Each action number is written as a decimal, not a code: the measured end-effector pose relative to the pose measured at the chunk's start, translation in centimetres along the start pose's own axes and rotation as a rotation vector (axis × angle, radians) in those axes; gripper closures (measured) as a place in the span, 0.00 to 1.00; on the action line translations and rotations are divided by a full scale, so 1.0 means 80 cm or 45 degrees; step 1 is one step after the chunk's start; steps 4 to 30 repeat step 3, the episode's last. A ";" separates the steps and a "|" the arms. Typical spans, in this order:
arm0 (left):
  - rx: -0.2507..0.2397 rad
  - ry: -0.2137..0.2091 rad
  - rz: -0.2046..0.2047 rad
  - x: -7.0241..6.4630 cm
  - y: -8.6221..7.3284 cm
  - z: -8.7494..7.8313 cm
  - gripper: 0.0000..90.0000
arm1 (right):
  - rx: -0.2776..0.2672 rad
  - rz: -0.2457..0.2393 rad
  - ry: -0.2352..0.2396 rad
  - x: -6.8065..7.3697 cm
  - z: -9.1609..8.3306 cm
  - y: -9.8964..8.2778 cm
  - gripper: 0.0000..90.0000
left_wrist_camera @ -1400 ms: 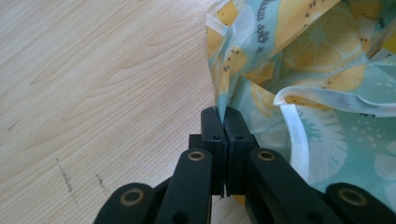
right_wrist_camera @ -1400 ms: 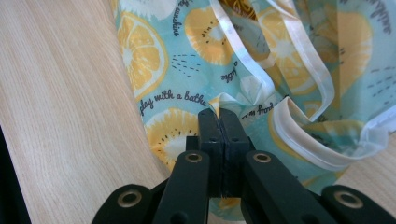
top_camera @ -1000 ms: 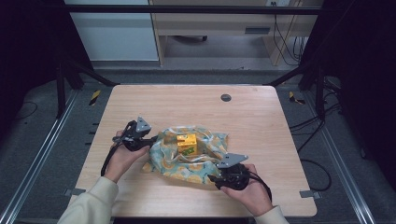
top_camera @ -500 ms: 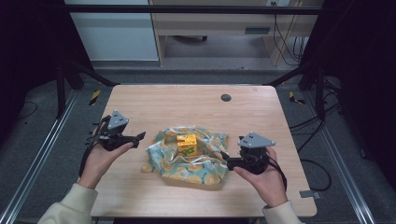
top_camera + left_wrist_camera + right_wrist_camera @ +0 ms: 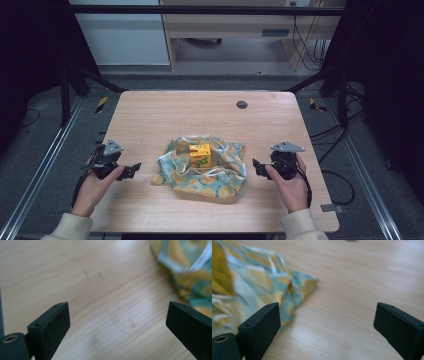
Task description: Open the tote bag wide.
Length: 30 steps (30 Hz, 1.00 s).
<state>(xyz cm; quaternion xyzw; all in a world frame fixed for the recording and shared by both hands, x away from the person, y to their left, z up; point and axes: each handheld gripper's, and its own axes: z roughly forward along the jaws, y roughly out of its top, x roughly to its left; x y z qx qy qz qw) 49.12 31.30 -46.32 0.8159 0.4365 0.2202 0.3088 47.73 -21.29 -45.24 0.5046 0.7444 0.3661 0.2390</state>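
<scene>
A teal and yellow patterned cloth [image 5: 200,170] lies rumpled in the middle of the wooden table [image 5: 165,115]. On it stands a small yellow box [image 5: 200,156]. My left gripper [image 5: 131,171] is held to the left of the cloth, apart from it, open with bare wood between its jaws. To the cloth's right, my right gripper [image 5: 257,166] is open too and holds nothing. The cloth's edge [image 5: 187,270] shows at the upper right of the left gripper view. A cloth corner [image 5: 304,285] lies in front of the right gripper's left jaw.
A round dark grommet [image 5: 242,105] sits in the table's far right part. Black frame posts [image 5: 67,85] stand beside the table's back corners. Cables [image 5: 330,132] trail on the floor at the right.
Both grippers have pulled outward from the cloth, the left one to the left and the right one to the right. The cloth now lies spread around the box.
</scene>
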 end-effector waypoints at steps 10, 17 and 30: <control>0.047 -0.020 0.003 0.001 -0.012 0.009 0.06 | 0.087 0.001 -0.004 -0.009 0.012 -0.021 0.14; 0.047 -0.020 0.003 0.001 -0.012 0.009 0.06 | 0.087 0.001 -0.004 -0.009 0.012 -0.021 0.14; 0.047 -0.020 0.003 0.001 -0.012 0.009 0.06 | 0.087 0.001 -0.004 -0.009 0.012 -0.021 0.14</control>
